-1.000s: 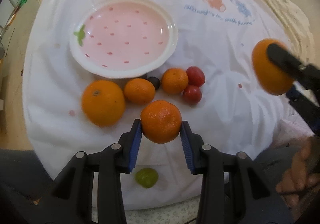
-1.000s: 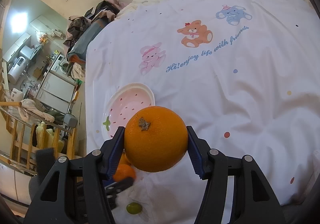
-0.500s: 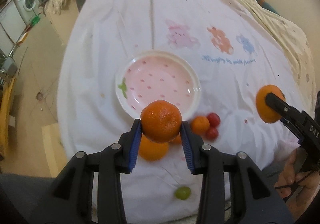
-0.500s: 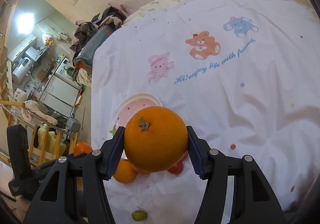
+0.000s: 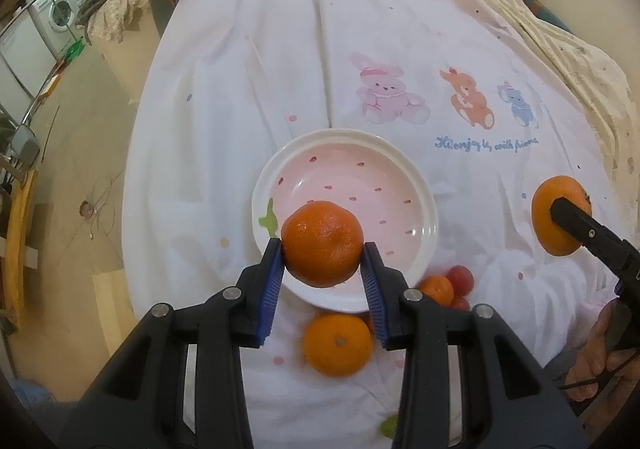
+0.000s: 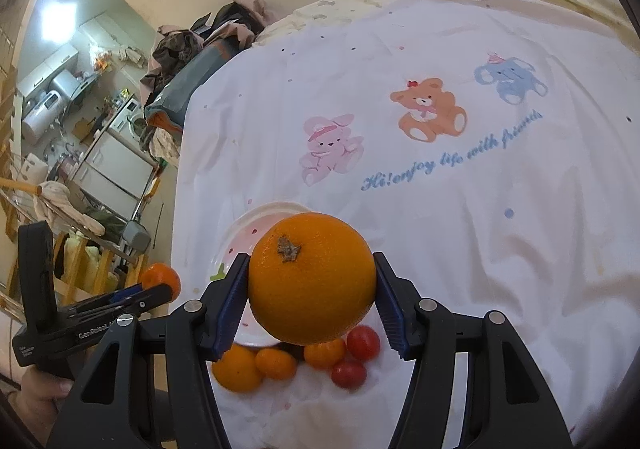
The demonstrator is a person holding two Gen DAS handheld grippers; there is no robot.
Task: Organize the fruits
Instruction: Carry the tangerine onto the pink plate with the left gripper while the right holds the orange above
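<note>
Left gripper (image 5: 322, 265): we clamp a mandarin (image 5: 322, 243), soft-skinned, light, held across its middle.
Right gripper (image 6: 311, 297): we squeeze a firmer, heavier orange (image 6: 312, 277).
Plate (image 5: 428, 209): just beyond our left fingertips.

A round pink ceramic plate (image 5: 420, 189) has red specks, a white rim and a green leaf mark. The white cotton sheet (image 5: 248, 89) shows pink, orange and blue cartoon animals above blue script.
</note>
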